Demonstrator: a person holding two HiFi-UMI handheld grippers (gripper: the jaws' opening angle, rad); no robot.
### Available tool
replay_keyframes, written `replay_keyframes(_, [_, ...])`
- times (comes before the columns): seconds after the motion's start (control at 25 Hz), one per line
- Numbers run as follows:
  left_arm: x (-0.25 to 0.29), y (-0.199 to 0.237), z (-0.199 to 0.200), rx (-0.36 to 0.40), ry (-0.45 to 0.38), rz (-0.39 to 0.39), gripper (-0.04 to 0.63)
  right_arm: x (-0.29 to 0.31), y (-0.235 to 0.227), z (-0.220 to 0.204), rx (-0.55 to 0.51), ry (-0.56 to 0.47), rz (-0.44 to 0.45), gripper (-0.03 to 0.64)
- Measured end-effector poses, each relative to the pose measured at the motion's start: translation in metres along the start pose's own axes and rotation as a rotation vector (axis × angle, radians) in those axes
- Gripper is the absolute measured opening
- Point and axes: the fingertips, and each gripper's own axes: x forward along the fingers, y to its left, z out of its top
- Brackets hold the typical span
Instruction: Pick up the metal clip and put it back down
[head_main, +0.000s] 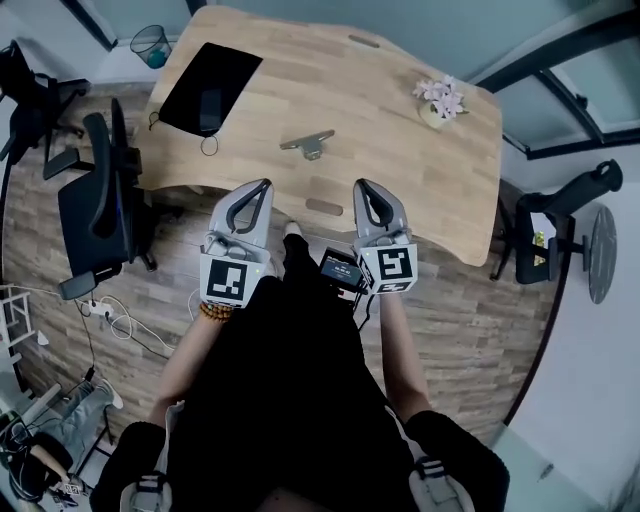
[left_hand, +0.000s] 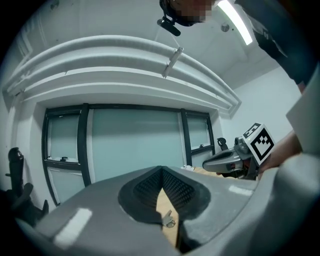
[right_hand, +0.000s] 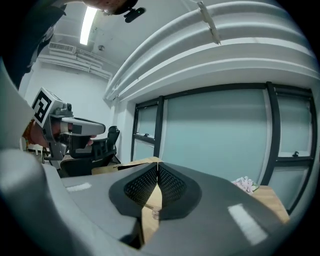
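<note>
We're holding left gripper (head_main: 262, 186) and right gripper (head_main: 361, 186) side by side at near edge of wooden desk (head_main: 400, 170), both pointing across it. Left claw's jaws are sitting together, clamping nothing. Right claw's jaws are also meeting at tips, empty. Metal clip (head_main: 308, 145) is lying on desk ahead of both grippers, between their lines, touching neither. Flower pot (head_main: 441, 100) is standing far right, black pad (head_main: 210, 88) is lying far left.
</note>
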Motion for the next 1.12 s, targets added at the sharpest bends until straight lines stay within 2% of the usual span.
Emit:
replay_keyframes(0.28, [0.055,0.032,-0.006,0.002,0.062,0.073,0.0,0.073,-0.029,-0.014,-0.092,0.008,0.152,0.044])
replay_keyframes(0.4, [0.066,0.045,-0.014,-0.026,0.082,0.119,0.001,0.1,-0.036,-0.03,-0.152,0.038,0.197,0.053])
replay_keyframes(0.6, [0.076,0.058,-0.022,-0.041,0.085,0.13,0.001,0.136,-0.041,-0.07,-0.276,0.126,0.257,0.064])
replay_keyframes(0.8, [0.077,0.067,-0.028,0.0,0.113,0.115,0.001,0.163,-0.039,-0.114,-0.343,0.22,0.32,0.068])
replay_keyframes(0.96, [0.071,0.078,-0.037,-0.04,0.13,0.147,0.0,0.181,-0.035,-0.146,-0.416,0.282,0.373,0.071])
replay_keyframes(1.12, [0.064,0.086,-0.048,-0.052,0.163,0.174,0.0,0.191,-0.021,-0.182,-0.544,0.338,0.481,0.096])
